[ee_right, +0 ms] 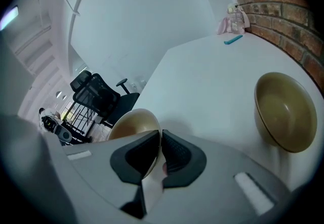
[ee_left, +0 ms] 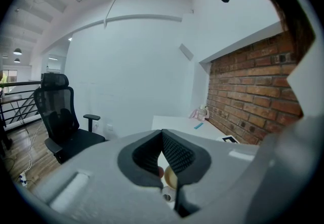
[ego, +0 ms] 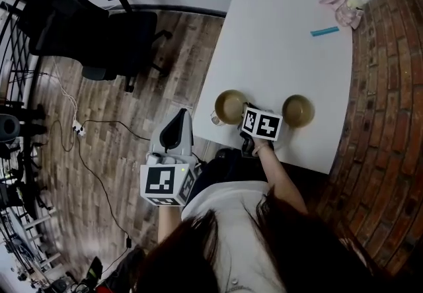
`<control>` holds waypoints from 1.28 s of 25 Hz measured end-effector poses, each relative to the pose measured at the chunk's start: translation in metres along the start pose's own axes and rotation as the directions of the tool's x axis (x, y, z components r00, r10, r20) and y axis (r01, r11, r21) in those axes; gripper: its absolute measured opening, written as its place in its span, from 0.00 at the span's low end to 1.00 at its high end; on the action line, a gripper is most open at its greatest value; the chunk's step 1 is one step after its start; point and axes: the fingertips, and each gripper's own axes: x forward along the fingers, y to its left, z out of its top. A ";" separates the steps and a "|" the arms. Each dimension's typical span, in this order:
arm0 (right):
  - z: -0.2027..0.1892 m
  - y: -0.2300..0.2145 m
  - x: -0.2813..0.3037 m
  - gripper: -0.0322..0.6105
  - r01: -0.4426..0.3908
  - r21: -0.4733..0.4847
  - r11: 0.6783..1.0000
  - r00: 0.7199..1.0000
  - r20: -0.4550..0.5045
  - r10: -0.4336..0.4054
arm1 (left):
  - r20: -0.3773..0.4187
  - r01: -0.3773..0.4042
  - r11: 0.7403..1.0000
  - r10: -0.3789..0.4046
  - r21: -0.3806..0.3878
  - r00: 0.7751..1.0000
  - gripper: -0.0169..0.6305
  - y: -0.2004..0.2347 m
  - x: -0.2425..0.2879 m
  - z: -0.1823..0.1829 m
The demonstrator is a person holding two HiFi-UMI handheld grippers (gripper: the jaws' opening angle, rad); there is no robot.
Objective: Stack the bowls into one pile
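Observation:
Two olive-gold bowls stand near the front edge of the white table (ego: 277, 53): the left bowl (ego: 230, 106) and the right bowl (ego: 298, 110). My right gripper (ego: 246, 113) sits between them, its marker cube over the table. In the right gripper view my right gripper (ee_right: 160, 136) is shut on the left bowl's (ee_right: 130, 126) near rim, and the right bowl (ee_right: 283, 112) lies apart on the table. My left gripper (ego: 183, 117) hangs off the table's left side over the floor, jaws shut with nothing in them (ee_left: 162, 135).
A black office chair (ego: 92, 27) stands on the wooden floor left of the table, with cables (ego: 79, 129) nearby. A blue object (ego: 324, 31) and a pink item (ego: 342, 10) lie at the table's far corner. A brick wall (ego: 386, 120) runs along the right.

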 end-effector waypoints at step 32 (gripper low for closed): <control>0.017 -0.051 -0.059 0.09 0.093 0.159 0.983 0.980 0.158 -0.119 | 0.033 0.255 0.964 -0.258 0.070 0.966 0.03 -0.060 0.027 0.018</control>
